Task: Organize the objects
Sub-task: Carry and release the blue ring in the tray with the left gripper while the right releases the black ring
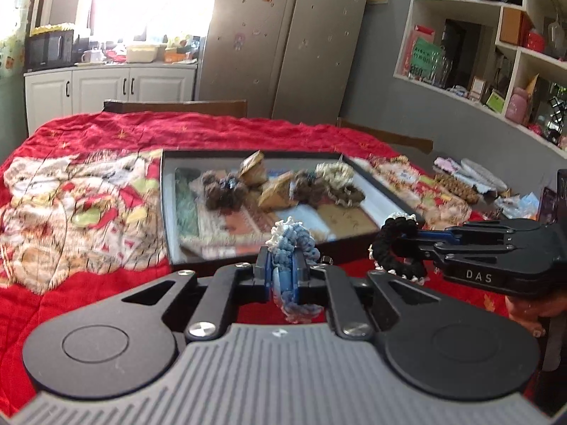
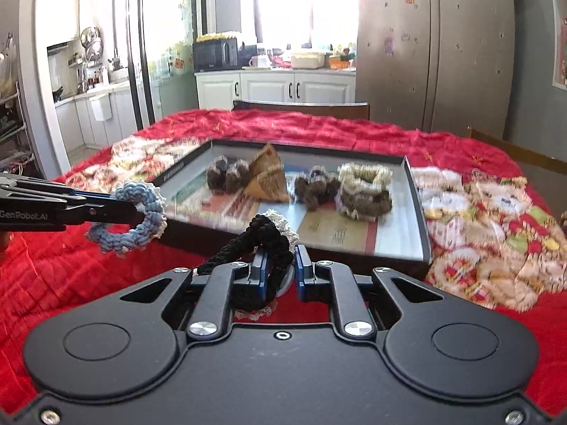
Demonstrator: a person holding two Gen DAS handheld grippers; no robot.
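Observation:
My left gripper point(image 1: 282, 265) is shut on a blue and white crocheted ring point(image 1: 291, 241), held just above the red cloth in front of the black tray point(image 1: 166, 209). That ring point(image 2: 136, 212) and the left gripper point(image 2: 136, 209) show at the left of the right wrist view. My right gripper point(image 2: 280, 265) is shut on a black crocheted ring with white edging point(image 2: 264, 237), also in front of the tray point(image 2: 421, 212). From the left wrist view the right gripper point(image 1: 404, 239) holds the black ring point(image 1: 393, 248). Inside the tray lie brown fuzzy rings point(image 2: 315, 186), a beige ring point(image 2: 365, 191) and tan triangular pieces point(image 2: 267, 173).
A red patterned cloth point(image 1: 88, 191) covers the table. More small items and packets point(image 1: 460, 184) lie to the right of the tray. A wooden chair back point(image 2: 301, 108) stands behind the table, with a fridge point(image 2: 436, 46), cabinets and wall shelves point(image 1: 496, 53) beyond.

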